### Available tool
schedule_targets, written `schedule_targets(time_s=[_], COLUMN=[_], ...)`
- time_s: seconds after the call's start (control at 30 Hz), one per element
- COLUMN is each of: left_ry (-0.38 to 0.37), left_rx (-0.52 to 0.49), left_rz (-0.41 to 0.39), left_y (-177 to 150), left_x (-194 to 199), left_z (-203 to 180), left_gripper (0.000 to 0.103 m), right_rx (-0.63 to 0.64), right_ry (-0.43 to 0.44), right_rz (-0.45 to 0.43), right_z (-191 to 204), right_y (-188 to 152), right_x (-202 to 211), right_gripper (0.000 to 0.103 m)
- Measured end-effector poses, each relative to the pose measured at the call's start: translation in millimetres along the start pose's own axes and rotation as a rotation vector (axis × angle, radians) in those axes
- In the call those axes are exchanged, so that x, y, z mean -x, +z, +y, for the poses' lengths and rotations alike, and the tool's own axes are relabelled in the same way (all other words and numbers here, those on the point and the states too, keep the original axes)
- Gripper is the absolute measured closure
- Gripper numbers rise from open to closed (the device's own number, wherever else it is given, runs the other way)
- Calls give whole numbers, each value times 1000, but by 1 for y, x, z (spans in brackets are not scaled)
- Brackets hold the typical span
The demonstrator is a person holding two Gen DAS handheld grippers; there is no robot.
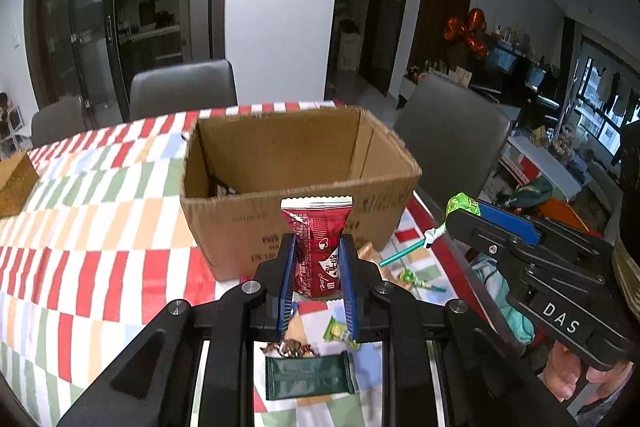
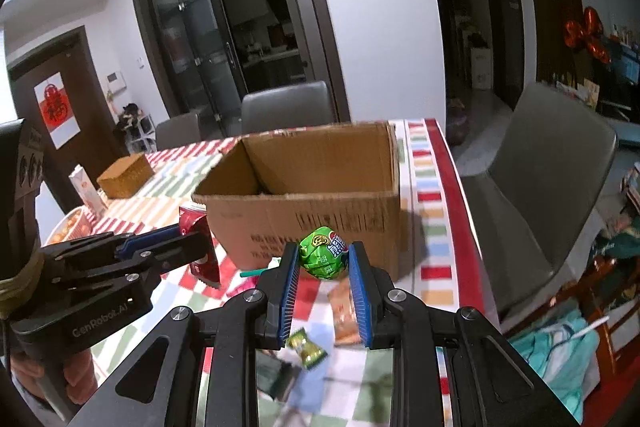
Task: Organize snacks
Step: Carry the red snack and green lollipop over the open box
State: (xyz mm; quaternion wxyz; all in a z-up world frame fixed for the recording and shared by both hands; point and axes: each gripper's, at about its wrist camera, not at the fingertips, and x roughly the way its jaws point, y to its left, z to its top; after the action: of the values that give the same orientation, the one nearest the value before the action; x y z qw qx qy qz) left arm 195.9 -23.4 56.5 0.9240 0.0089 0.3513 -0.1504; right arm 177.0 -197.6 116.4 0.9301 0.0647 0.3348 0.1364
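Cardboard set the scene: one open box (image 1: 300, 183) stood on the checked tablecloth (image 1: 92, 227), and everything you did sat on its near side. Your left gripper (image 1: 318, 267) had its blue pads pinched tight on one red snack packet (image 1: 316, 247), held upright with its crimped white top level with the box's front wall, clear of the cloth. Your right gripper (image 2: 324, 277) was nearly closed too, squeezing the green wrapped head of one lollipop (image 2: 323, 259), also raised in front of that front wall. From the left camera the lollipop's teal stick (image 1: 402, 254) poked out toward the box's right corner, and your hand (image 1: 572, 375) wrapped the right tool's handle.

Loose on the cloth in front of the box, I counted one dark green flat packet (image 1: 310, 375), one brown twisted sweet (image 1: 290, 348) just beyond it toward the box, one small yellow-green sweet (image 1: 338, 333), one second green lollipop (image 1: 412, 279) lying near the box's right corner, and one orange wrapper (image 2: 346, 311) beneath your right fingers.

Left of the box, well apart from it, one brown woven basket (image 2: 126, 175) and one small carton (image 2: 86, 193) stood. Behind the box, two grey chairs (image 1: 184, 89) faced the table; a third (image 1: 452, 147) stood off its right side.
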Motion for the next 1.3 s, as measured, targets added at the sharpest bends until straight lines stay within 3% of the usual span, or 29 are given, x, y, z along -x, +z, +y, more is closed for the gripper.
schedule_targets(time_s=[0.7,1.3], left_ry=[38,17], left_rx=[-22,17], left_rz=[-91,-21], left_y=[57,81], left_x=[2,-52], left_z=[15,40], left_gripper=[81,81], right_rx=[38,62], right_ry=[-3,-27], right_rz=[-109,-20], right_z=[7,2], right_y=[68,90], right_x=[-12,-71], right_gripper=[77,77])
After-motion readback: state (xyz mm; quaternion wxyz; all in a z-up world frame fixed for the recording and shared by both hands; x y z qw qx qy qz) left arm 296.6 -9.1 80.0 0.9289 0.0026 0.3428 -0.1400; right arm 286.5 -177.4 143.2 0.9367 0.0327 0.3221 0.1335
